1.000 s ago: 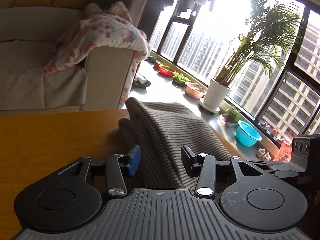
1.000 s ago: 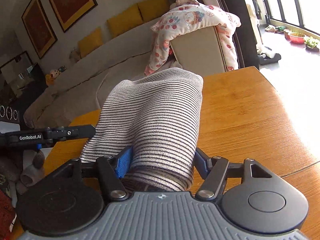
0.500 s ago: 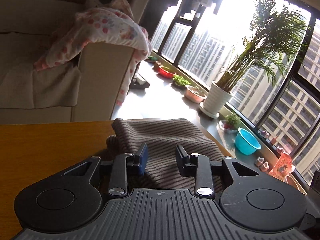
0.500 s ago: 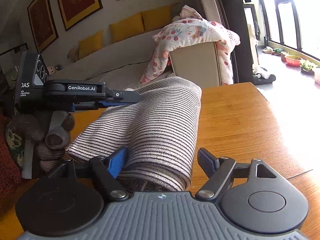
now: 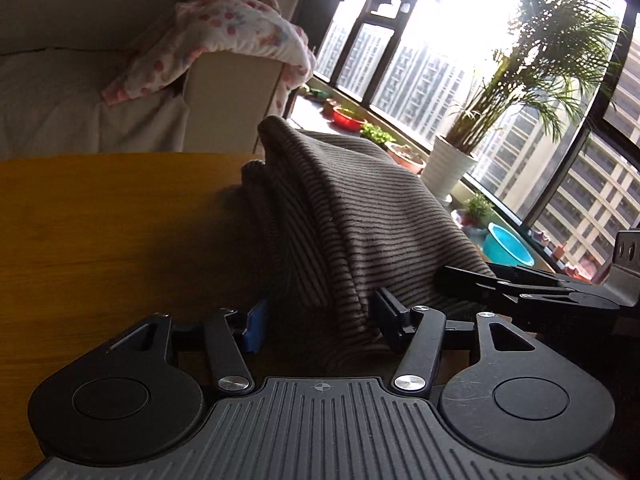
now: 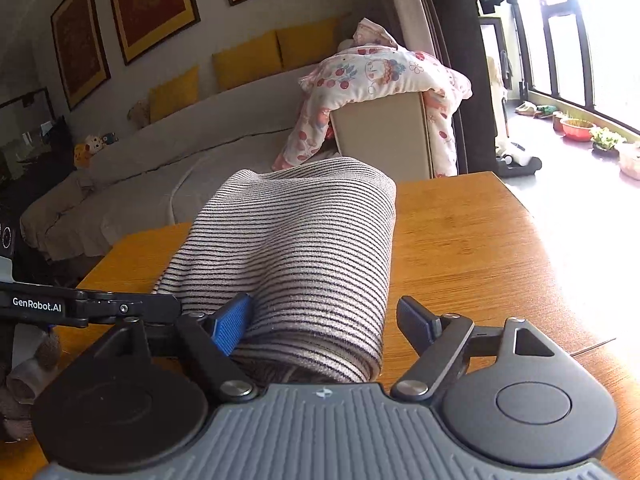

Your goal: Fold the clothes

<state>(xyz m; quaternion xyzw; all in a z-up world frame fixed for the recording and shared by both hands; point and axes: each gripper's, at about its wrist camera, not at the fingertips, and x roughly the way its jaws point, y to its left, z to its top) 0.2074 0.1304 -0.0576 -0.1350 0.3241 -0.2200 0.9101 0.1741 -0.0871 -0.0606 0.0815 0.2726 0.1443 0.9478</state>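
Currently striped garment [image 6: 304, 256] lies bunched on wooden table [image 6: 472, 240], long axis running straight ahead from right gripper [image 6: 324, 324]. Both grippers' jaws spread wide, cloth between, neither clamped. Left gripper [image 5: 320, 322] equally near, at garment's left side.

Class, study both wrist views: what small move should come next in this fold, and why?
Probably shut both tools on the striped garment. The left tool and right tool both stand open with its near edge between their fingers, lying bunched on the wooden table, so nothing grips it yet.
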